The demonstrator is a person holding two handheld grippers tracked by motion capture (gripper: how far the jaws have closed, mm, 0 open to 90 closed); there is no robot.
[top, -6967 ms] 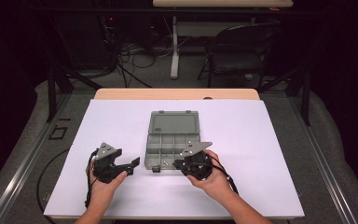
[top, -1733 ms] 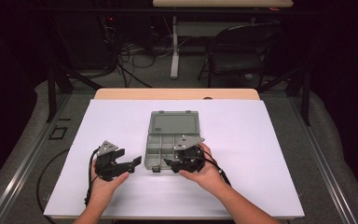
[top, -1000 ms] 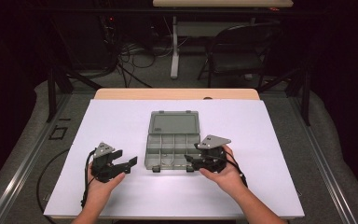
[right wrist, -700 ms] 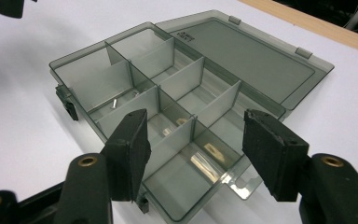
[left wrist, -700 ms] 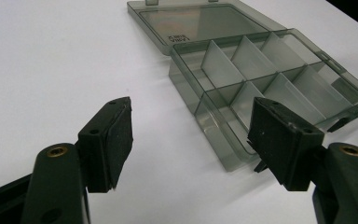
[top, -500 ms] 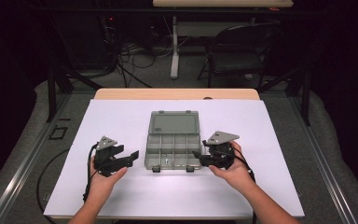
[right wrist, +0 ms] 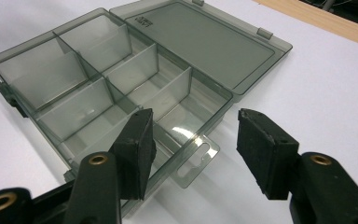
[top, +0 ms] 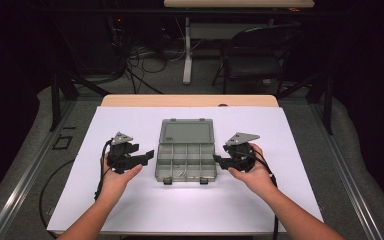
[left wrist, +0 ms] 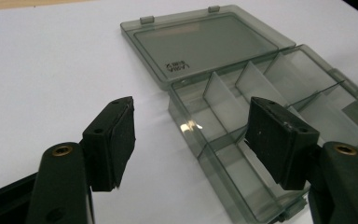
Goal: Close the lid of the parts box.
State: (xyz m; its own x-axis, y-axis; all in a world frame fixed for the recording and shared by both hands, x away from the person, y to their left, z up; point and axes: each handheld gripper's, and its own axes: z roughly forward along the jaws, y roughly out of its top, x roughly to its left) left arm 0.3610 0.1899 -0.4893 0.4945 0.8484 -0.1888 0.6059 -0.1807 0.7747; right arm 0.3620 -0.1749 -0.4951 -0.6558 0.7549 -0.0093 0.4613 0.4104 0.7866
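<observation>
Two black grippers, the left gripper [top: 147, 155] and the right gripper [top: 216, 159], are carried by bare forearms (no sleeves), each with a grey triangular plate, brass screws and black cable.

Smoky translucent plastic organiser box [top: 185, 149] on a matt white surface [top: 130, 200].
The box's glossy walls and lid catch highlights; its dividers look smooth and clear-grey. The left gripper [left wrist: 193, 140] and right gripper [right wrist: 193, 140] have matt black plastic jaws with rough, scuffed pads and brass-coloured metal rivets. A bare wood edge [top: 190, 100] borders the surface.
</observation>
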